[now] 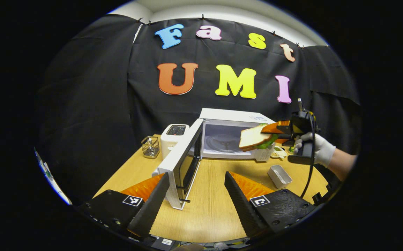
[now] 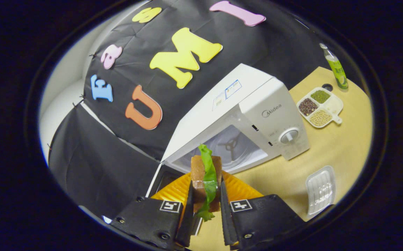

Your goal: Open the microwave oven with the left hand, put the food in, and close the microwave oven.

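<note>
Left gripper view: white microwave oven (image 1: 234, 134) w/ door swung open. Toast-and-lettuce sandwich (image 1: 255, 138), clamped by right gripper (image 2: 206, 198), should be kept level & slid in; left gripper (image 1: 197, 193) fingers apart.

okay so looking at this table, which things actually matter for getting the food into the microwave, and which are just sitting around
In the job: microwave, its open door, sandwich clamped in the right gripper, left gripper open.

Lying about: toaster, wire basket, divided dish of grains, green bottle, empty white tray.
</note>
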`<action>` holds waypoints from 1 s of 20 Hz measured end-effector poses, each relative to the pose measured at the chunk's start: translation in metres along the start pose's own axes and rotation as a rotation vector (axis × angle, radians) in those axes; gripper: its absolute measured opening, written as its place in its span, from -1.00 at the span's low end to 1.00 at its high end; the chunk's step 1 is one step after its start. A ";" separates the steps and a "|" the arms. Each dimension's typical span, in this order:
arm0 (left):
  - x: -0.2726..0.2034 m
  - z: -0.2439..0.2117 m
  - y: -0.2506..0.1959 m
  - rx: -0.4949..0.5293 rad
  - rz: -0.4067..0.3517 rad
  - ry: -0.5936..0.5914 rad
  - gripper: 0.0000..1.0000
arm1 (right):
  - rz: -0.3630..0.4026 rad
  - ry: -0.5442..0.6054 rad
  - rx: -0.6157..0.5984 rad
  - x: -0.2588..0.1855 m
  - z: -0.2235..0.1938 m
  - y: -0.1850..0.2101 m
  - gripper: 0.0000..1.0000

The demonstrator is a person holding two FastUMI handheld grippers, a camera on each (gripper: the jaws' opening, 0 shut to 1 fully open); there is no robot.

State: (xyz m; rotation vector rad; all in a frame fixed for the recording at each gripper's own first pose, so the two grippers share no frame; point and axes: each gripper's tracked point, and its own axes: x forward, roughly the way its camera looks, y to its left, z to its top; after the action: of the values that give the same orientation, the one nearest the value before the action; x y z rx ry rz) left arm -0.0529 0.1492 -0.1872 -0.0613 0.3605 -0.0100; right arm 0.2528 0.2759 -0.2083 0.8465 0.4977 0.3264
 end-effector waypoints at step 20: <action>0.013 0.008 0.008 0.090 -0.037 0.021 0.92 | -0.187 -0.352 -0.012 0.187 -0.013 -0.038 -0.39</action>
State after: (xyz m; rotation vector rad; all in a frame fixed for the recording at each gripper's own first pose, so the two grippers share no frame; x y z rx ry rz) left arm -0.0373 0.1579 -0.1845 0.0209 0.3792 -0.0631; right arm 0.4055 0.3468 -0.2989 0.8179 0.2433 0.0065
